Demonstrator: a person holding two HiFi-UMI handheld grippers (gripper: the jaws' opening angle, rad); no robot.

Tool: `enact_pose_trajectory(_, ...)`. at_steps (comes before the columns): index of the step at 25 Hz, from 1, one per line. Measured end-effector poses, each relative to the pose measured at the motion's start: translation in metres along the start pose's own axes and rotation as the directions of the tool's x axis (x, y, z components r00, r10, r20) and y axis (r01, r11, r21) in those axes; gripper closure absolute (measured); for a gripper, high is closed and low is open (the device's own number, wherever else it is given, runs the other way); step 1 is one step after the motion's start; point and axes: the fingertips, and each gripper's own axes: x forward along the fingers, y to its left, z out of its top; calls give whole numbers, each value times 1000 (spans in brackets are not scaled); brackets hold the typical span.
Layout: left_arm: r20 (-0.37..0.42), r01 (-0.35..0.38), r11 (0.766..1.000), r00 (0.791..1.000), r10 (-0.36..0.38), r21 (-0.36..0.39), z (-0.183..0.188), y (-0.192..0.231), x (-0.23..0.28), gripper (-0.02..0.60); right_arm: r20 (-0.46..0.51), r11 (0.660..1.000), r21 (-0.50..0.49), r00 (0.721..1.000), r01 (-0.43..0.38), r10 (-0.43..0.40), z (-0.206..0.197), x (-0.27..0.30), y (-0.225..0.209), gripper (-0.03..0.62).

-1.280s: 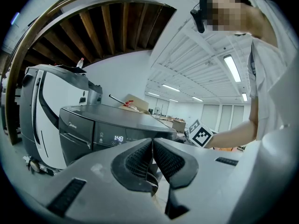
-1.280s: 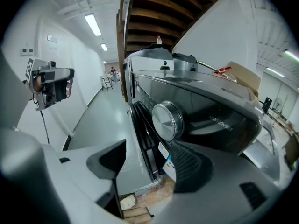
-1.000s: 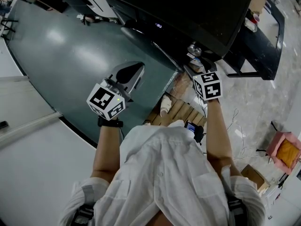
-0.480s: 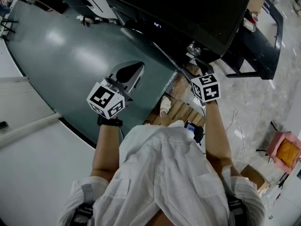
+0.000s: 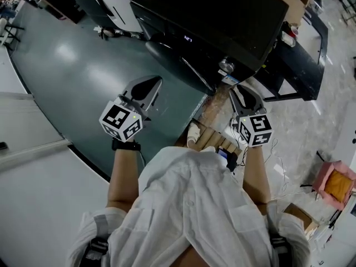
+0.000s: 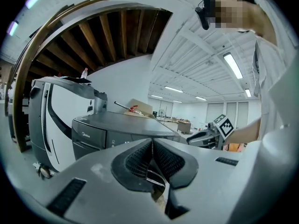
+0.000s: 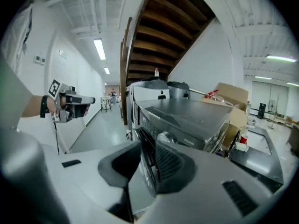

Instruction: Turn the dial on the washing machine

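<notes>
The dark washing machine point(image 5: 222, 10) stands ahead of me, with its round silver dial point(image 5: 226, 65) on the front panel near the right corner. My right gripper point(image 5: 240, 90) hovers a short way below the dial, not touching it. In the right gripper view the jaws point(image 7: 147, 160) are open, and the dial point(image 7: 164, 137) shows just above them on the machine point(image 7: 201, 115). My left gripper point(image 5: 150, 83) hangs over the green floor to the left, apart from the machine. In its own view the left gripper point(image 6: 152, 146) is shut on nothing, facing the machine point(image 6: 117, 125).
A wooden pallet point(image 5: 214, 135) lies under the machine's front. A black table point(image 5: 303, 65) stands to the right, with cables on the floor beside it. A pink box point(image 5: 336, 182) sits at far right. A white machine point(image 6: 51, 120) stands left of the washer. A cardboard box point(image 7: 231, 94) rests behind it.
My right gripper has drawn back from the dial, down and towards the person. The left gripper has barely moved. The head camera has shifted a little.
</notes>
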Motion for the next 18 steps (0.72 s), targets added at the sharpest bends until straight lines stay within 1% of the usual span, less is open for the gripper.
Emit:
enact_pose_trajectory(2,12,-11,1000,1000,11,12,7,-1,-8,566,66,999,16,997,30,-31,16,-20,-3,590)
enact_pose_trajectory(7,36,-32,998,999,30,49,26,0,-29,565,157,994,64,983,83,-92,46,-57,-9,594)
enact_pose_trajectory(13,75,-77,994,995,72,74,49,11,-52,565,222,990,31,965,138,-141,79,-81,-14,594)
enact_pose_trajectory(18,98,-94,992,991,86,85,61,13,-61,565,240,988,24,958,155,-157,92,-89,-15,594)
